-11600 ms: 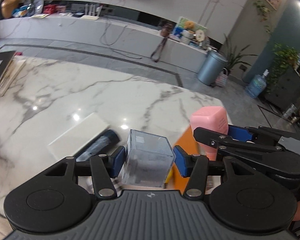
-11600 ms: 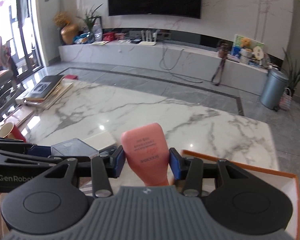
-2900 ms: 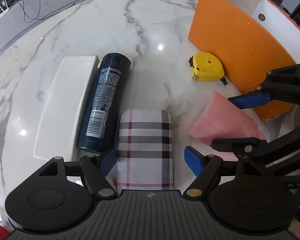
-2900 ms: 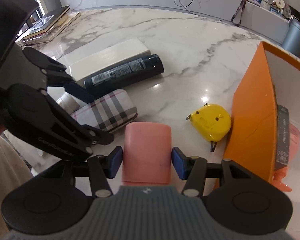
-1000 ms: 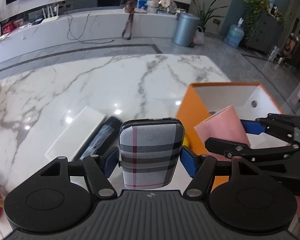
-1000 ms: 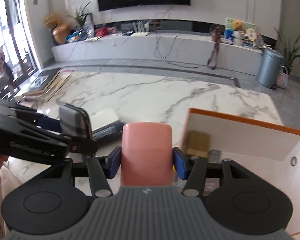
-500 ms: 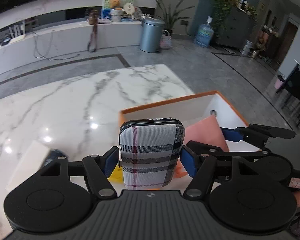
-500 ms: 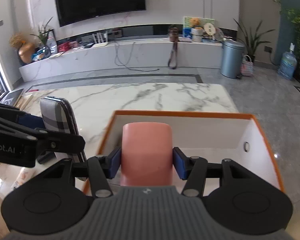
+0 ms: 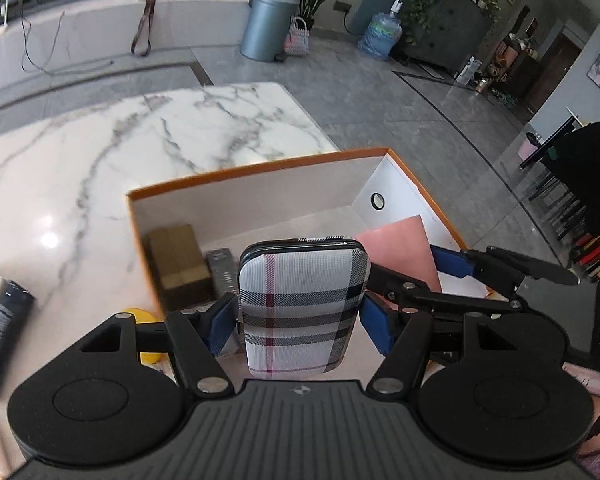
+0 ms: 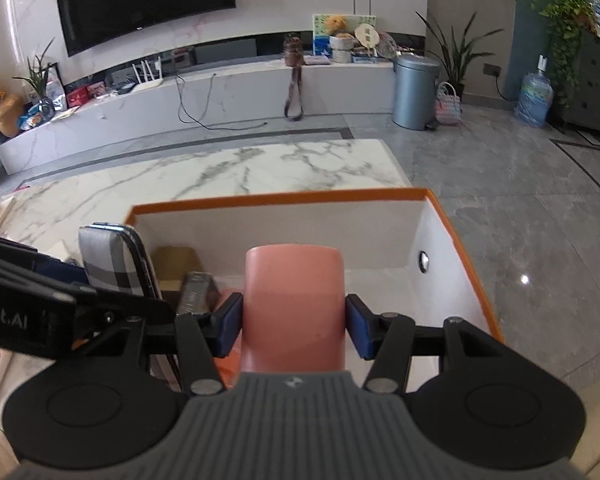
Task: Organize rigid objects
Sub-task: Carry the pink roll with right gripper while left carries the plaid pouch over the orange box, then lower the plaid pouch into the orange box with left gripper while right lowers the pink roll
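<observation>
My left gripper (image 9: 298,322) is shut on a plaid zip case (image 9: 302,304) and holds it above the near side of the orange box (image 9: 256,170) with white inner walls. My right gripper (image 10: 294,326) is shut on a pink bottle (image 10: 294,304) and holds it over the box (image 10: 276,199), to the right of the case (image 10: 114,258). The pink bottle also shows in the left wrist view (image 9: 402,250). Inside the box lie a brown carton (image 9: 178,264) and a dark flat pack (image 9: 222,270).
A yellow tape measure (image 9: 146,334) lies on the marble table (image 9: 100,140) just left of the box. A dark spray can (image 9: 2,328) lies further left. The table's far and right edges drop to a grey tiled floor.
Both grippers have moved forward and right with their objects, from beside the box to above its inside. The box's contents now show.
</observation>
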Tool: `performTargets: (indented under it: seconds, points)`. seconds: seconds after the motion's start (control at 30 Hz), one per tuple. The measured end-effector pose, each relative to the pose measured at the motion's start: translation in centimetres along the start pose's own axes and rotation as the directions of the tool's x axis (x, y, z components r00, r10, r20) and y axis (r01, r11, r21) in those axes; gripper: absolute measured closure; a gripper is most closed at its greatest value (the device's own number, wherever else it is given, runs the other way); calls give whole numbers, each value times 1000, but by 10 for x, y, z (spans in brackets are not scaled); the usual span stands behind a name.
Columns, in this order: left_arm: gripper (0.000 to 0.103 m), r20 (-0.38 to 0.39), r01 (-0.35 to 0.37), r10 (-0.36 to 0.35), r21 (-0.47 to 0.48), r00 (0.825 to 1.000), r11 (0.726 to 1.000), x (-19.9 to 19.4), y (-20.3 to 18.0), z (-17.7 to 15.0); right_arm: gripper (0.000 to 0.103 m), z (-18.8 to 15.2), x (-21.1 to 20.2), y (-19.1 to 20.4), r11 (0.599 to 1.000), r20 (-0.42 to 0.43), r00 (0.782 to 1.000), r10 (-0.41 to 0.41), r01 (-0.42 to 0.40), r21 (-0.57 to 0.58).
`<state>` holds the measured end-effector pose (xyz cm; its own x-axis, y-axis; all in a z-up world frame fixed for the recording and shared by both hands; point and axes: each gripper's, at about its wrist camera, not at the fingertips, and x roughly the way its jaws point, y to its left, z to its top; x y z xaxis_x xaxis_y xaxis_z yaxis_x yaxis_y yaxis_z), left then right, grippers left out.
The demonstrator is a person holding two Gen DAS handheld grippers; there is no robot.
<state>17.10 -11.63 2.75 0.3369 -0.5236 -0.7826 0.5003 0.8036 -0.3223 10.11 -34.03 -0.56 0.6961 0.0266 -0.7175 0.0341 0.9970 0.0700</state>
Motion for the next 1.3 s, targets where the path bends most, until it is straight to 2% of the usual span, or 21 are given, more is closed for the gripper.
performTargets:
  seconds: [0.37,0.57,0.67,0.8,0.87,1.0,1.17,1.3]
  points:
    - [26,-94,54,-61,-80,994,995,61,-8,27,48,6,35,-26,996,-87,995,-51,44,-81]
    - [26,-141,42,-53,-81,989,996,95,-11,46,48,14,59,-26,984,-152,986,-64,36,-175]
    - [26,-164,11,-24,-80,986,997,108,-14,50,48,20,69,-26,976,-174,981,-88,49,-214]
    - [27,-184,1,-23,-113,983,994,120,-7,57,48,27,84,-30,974,-207,974,-89,41,-224]
    - [35,-193,-3,-20,-120,981,993,125,-5,60,48,28,90,-28,971,-212,973,-94,42,-235]
    - [45,-210,-17,-10,-124,978,992,132,-5,66,48,28,101,-24,963,-213,970,-114,55,-263]
    - [44,-213,-26,5,-96,977,995,136,-9,72,48,29,108,-26,965,-223,968,-112,52,-256]
    - [42,-199,-16,-8,-117,980,993,134,-5,70,48,28,107,-24,964,-214,969,-127,70,-257]
